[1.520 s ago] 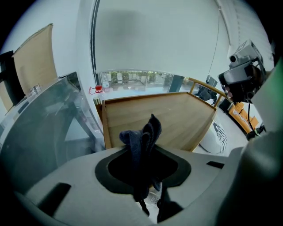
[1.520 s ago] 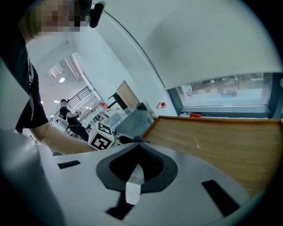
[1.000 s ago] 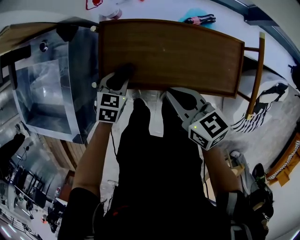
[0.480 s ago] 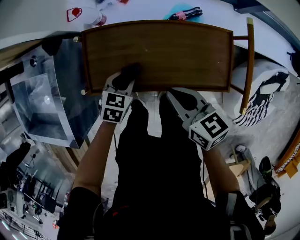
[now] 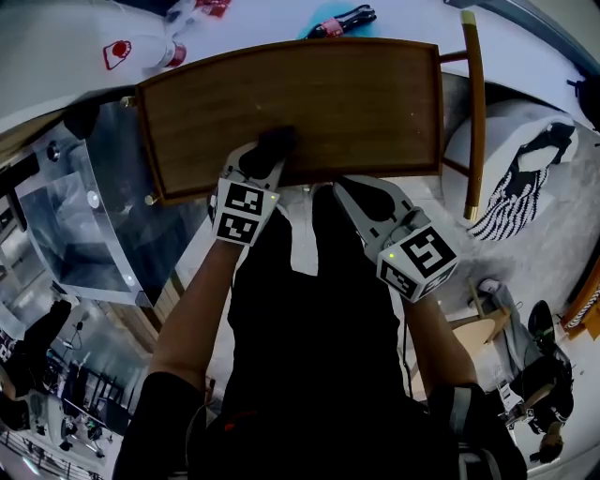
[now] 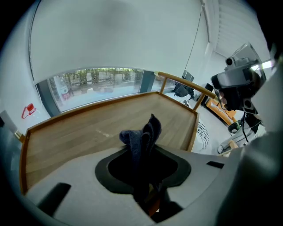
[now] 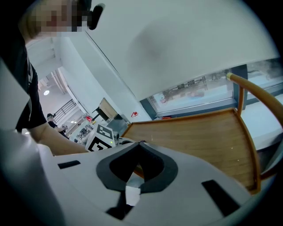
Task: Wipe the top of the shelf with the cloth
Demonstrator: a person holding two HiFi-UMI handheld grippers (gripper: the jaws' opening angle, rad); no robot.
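The brown wooden shelf top (image 5: pixel 309 98) has a raised rim and fills the upper head view. My left gripper (image 5: pixel 261 167) is shut on a dark blue cloth (image 5: pixel 275 142), which rests on the shelf just inside its near edge. In the left gripper view the cloth (image 6: pixel 142 137) stands bunched up between the jaws, over the wooden surface (image 6: pixel 79 132). My right gripper (image 5: pixel 361 192) is shut with nothing in it, at the shelf's near edge to the right of the left one. Its own view shows its tips (image 7: pixel 139 144) meeting in front of the shelf top (image 7: pixel 199 132).
A glass and metal cabinet (image 5: pixel 84 216) stands to the left of the shelf. A wooden rail (image 5: pixel 473 112) and a white cloth with a black pattern (image 5: pixel 525 178) are at the right. A dark bottle (image 5: pixel 342 19) lies on the floor beyond the shelf.
My left gripper has carried the cloth to the right along the shelf's near edge. The head view has shifted, so the shelf sits further left. The right gripper has held still.
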